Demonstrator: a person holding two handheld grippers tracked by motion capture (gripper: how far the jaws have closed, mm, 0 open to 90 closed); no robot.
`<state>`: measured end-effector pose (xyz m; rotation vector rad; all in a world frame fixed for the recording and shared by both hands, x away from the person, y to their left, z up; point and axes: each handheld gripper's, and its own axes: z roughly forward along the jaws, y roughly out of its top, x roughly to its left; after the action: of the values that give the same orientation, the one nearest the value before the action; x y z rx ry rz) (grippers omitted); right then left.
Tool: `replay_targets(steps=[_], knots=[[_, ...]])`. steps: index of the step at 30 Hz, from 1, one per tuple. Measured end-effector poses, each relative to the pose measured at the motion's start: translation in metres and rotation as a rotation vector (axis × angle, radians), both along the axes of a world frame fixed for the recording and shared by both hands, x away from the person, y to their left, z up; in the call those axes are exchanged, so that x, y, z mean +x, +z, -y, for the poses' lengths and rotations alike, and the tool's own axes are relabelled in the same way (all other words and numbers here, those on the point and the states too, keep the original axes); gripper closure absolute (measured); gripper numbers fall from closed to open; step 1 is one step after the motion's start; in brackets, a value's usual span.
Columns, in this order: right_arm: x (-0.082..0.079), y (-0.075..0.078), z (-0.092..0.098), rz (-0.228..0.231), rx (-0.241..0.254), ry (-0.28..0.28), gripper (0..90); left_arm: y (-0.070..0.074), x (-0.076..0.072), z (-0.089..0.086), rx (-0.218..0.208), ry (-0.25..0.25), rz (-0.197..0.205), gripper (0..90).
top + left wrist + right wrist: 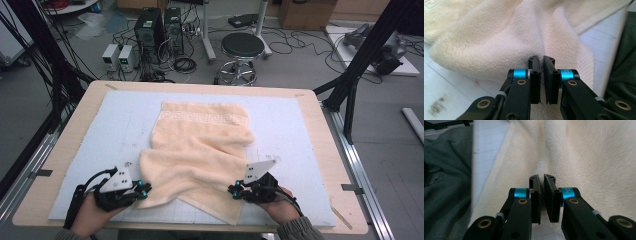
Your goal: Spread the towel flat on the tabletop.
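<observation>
Left claw [143, 190] pinched tight on the near-left edge of the towel [200, 150], jaws almost together with a fold of cloth between them; the left gripper view [541, 62] shows the same nip. Right claw [233, 190] likewise clamped on the towel's near-right edge, cloth bunched at the jaw tips in the right gripper view [541, 180]. Towel is cream, rumpled, near part folded and creased, far end flat with a patterned band. It lies mid-tabletop on a white mat [295, 130] over the wooden tabletop [320, 125]. Stool [242, 47] and computer towers [150, 25] on the floor beyond.
</observation>
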<state>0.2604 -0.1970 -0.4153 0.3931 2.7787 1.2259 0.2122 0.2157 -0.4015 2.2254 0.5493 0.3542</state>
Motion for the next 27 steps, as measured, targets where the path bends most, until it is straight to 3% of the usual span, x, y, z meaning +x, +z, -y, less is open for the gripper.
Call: replay_targets(steps=[6,12,18,20,22,24,27], knots=[[-0.044,0.009,0.001,0.023,0.000,0.046,84.3,0.003,-0.055,0.000,-0.008,0.010,0.010,84.6],[-0.091,0.016,0.013,0.032,0.011,0.088,84.2,0.008,-0.101,0.002,-0.039,0.028,0.023,85.0],[-0.128,0.019,0.030,0.024,0.038,0.124,81.4,0.008,-0.138,0.014,-0.050,-0.015,0.029,83.9],[-0.131,0.019,0.033,0.018,0.043,0.127,74.4,0.007,-0.141,0.017,-0.055,-0.013,0.040,79.0],[-0.126,0.019,0.034,0.021,0.034,0.109,67.7,0.007,-0.135,0.018,-0.057,0.020,0.046,68.3],[-0.117,0.018,0.031,0.038,0.013,0.096,63.4,0.004,-0.124,0.019,-0.066,0.056,0.061,66.9],[-0.091,0.014,0.023,0.049,-0.002,0.051,57.4,-0.002,-0.096,0.020,-0.032,0.111,0.068,63.9]])
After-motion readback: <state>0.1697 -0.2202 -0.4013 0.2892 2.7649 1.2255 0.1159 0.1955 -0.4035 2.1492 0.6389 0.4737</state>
